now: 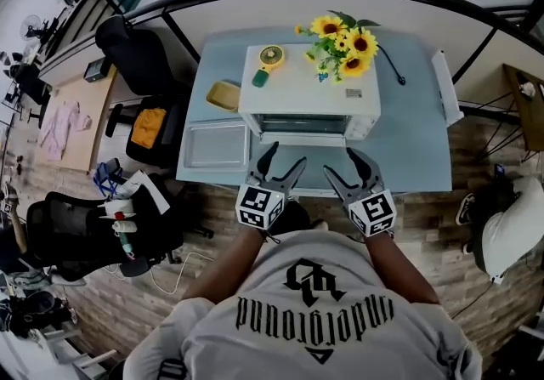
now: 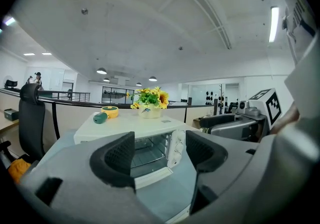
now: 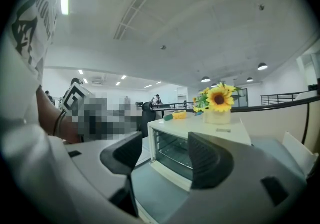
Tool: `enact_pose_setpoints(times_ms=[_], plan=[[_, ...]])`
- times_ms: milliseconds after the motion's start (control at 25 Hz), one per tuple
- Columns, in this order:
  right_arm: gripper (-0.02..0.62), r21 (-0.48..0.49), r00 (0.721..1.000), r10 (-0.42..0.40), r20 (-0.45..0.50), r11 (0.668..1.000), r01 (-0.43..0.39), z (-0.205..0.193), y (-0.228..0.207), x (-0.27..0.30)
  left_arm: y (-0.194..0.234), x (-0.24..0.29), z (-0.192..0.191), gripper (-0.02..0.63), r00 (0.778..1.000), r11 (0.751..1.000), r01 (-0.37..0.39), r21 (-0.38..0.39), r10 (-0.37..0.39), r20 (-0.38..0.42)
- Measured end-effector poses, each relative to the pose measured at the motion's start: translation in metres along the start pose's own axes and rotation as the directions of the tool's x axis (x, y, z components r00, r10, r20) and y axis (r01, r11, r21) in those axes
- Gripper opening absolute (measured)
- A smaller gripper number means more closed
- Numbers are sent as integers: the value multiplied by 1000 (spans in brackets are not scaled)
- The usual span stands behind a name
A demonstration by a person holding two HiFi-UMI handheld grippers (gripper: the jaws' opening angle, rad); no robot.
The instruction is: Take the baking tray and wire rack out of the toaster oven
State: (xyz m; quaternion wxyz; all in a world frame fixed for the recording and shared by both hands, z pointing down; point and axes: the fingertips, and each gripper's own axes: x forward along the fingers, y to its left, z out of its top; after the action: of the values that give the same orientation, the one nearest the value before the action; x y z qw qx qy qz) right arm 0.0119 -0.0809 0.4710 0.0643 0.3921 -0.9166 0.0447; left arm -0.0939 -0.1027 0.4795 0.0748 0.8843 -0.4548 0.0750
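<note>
**A:** White oven (image 1: 306,89) sits mid-table (image 1: 408,140). Its long side runs left to right, and the door is dropped open toward the person.

**B:** And the rack?

**A:** The rack (image 2: 147,156) lies level inside the oven. A grey tray (image 1: 217,147) lies flat on the table just left of the oven.

**B:** Where are the grippers?

**A:** The left gripper (image 1: 285,159) and right gripper (image 1: 342,162) are side by side at the table's near edge, forearms reaching out from the chest. Both point at the oven's mouth, jaws apart, nothing between them. Sunflowers (image 1: 344,45) stand on the oven's top.
</note>
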Motion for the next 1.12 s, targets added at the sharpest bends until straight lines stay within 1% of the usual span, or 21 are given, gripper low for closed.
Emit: enact_pose_setpoints(times_ms=[160,360,520,680,800,960,1040,1120], plan=[[268,27,1000,4,-25,1000,-3,-10,-8,11,9,12,-10,328,1000,999,2,-33,-2,-13],[264,91,998,7,-56,996,-2,-29,-21,29,28,27,-32,324,999,994,-5,-106,1,-42],[262,154,997,12,-80,988,1,-45,-29,44,47,36,-53,324,998,981,-20,-194,8,-66],[261,235,994,2,-108,972,24,-63,-41,57,60,47,-71,324,997,965,-14,-263,-9,-83],[259,311,993,-7,-119,949,44,-78,-51,66,70,55,-83,324,996,944,-12,-330,-20,-91],[256,427,992,-22,-125,901,74,-99,-66,78,85,65,-101,324,994,911,-19,-411,-26,-103],[255,480,992,-30,-125,873,87,-109,-72,83,93,70,-112,324,994,889,-22,-457,-31,-108],[253,530,992,-37,-123,843,97,-118,-77,88,99,74,-126,324,993,859,-26,-511,-36,-113]])
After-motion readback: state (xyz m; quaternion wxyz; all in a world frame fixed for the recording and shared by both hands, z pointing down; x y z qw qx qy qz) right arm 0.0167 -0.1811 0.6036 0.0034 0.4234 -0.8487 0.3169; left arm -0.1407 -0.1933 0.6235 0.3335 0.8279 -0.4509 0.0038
